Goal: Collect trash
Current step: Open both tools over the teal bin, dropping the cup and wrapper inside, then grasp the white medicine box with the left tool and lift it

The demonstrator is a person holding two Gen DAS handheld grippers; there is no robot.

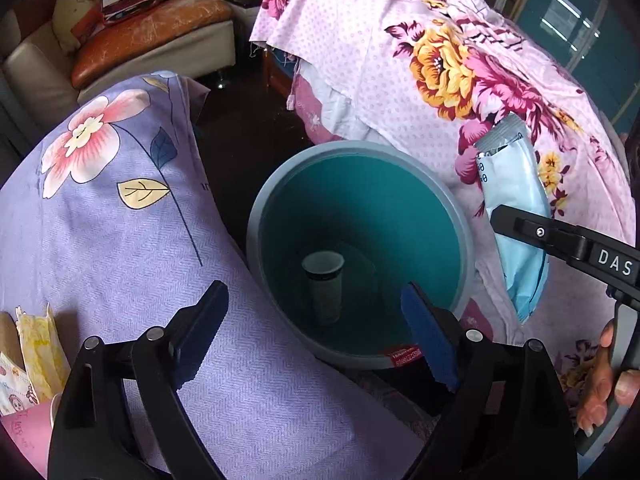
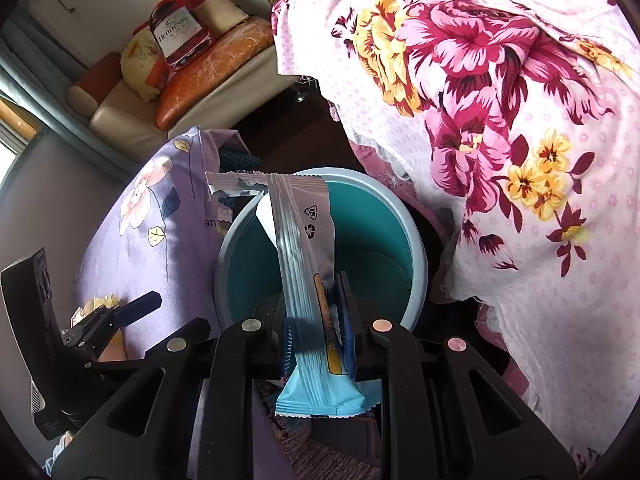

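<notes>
A round teal bin (image 1: pixel 360 208) with a grey rim stands on a dark floor between two cloth-covered pieces of furniture, and everything here is placed against it. One paper cup (image 1: pixel 324 280) lies inside, at the bottom of the bin, the only piece of trash seen in it. The left gripper (image 1: pixel 316 336) hovers just above the bin's near rim with its blue-padded jaws spread wide and nothing between them. The right gripper (image 2: pixel 318 324) is clamped nearly closed on one long, torn-open, light blue and silver snack wrapper (image 2: pixel 304 248), which hangs over the bin's opening in the right wrist view and beside its right rim in the left wrist view. A hand (image 1: pixel 604 384) grips the right tool's handle. So the job appears partly done: one cup is in, one wrapper is about to be dropped and is not yet released. To the left of the bin, on a lilac flowered cloth (image 1: pixel 120 208), lies more litter: a crumpled yellow wrapper (image 1: pixel 40 352), a printed packet (image 1: pixel 14 388) and a pink paper cup (image 1: pixel 28 428), three pieces as far as can be counted at the picture's edge, probably left to collect. To the right of the bin drapes a pink flowered cloth (image 1: pixel 400 60); no trash shows on it.
</notes>
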